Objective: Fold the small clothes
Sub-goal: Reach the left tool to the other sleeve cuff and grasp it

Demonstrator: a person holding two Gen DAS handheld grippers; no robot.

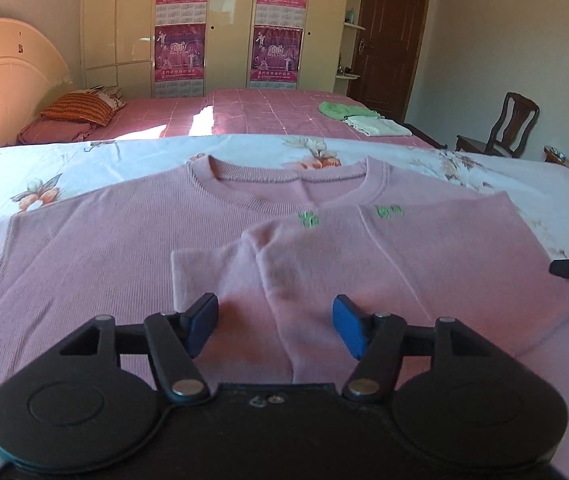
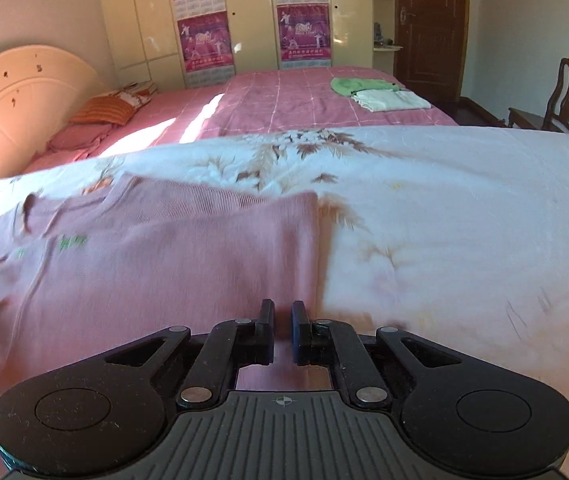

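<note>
Floral quilt (image 2: 424,208) carries the pink sweater (image 1: 124,264), right sleeve (image 1: 324,264) already folded in; left side and lengthwise fold are judged left. Left gripper (image 1: 275,326) is held wide and empty; right gripper (image 2: 282,330) is narrowed at the sweater's right edge, grip cannot be told.

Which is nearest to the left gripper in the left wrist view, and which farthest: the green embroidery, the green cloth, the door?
From the left gripper:
1. Green embroidery, on the sweater just ahead.
2. Green cloth, on the far bed, right side.
3. Door, at the back wall, right.
</note>
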